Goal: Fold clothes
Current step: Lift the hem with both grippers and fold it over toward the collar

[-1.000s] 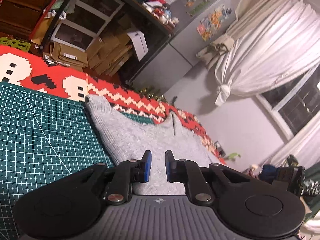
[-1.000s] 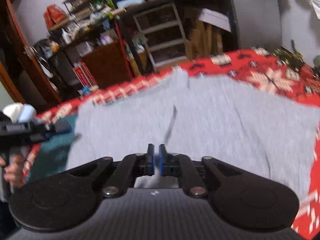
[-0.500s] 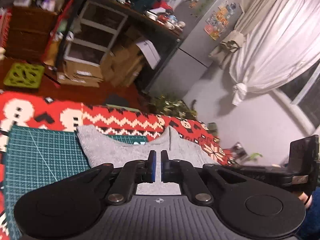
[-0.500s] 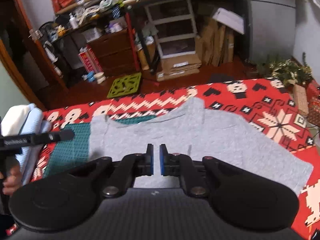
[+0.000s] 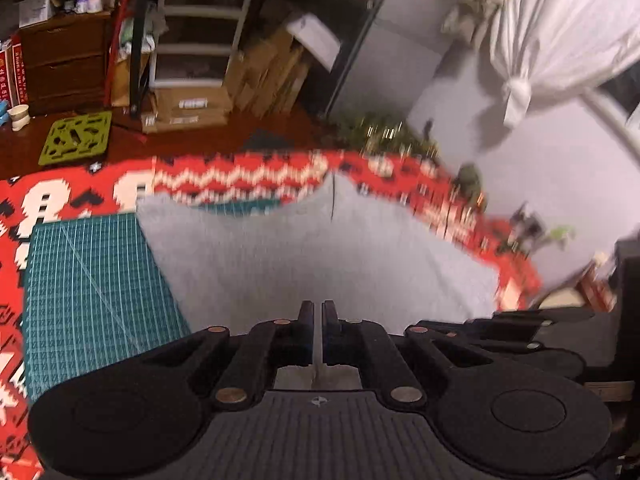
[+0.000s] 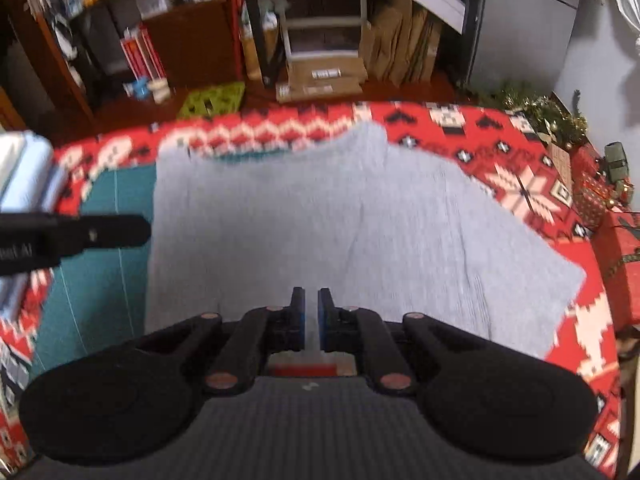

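A grey knit garment (image 5: 320, 256) lies spread flat on the table, partly over a green cutting mat (image 5: 92, 280) and a red patterned cloth (image 5: 240, 172). It also shows in the right wrist view (image 6: 340, 232). My left gripper (image 5: 318, 312) is shut and empty, held above the garment's near edge. My right gripper (image 6: 311, 304) is nearly shut with a narrow gap, empty, above the garment's near edge. The left gripper's black body (image 6: 72, 236) shows at the left of the right wrist view.
The red patterned cloth (image 6: 520, 184) covers the table. The green mat (image 6: 100, 280) lies at the left. Beyond the far edge are shelves and cardboard boxes (image 6: 320, 76), a green floor mat (image 5: 76, 136), a fridge (image 5: 384, 52) and a white curtain (image 5: 552, 36).
Both grippers have risen and pulled back, so more of the garment shows. The left gripper's jaws closed from open over the last second. The garment lies flat as before.
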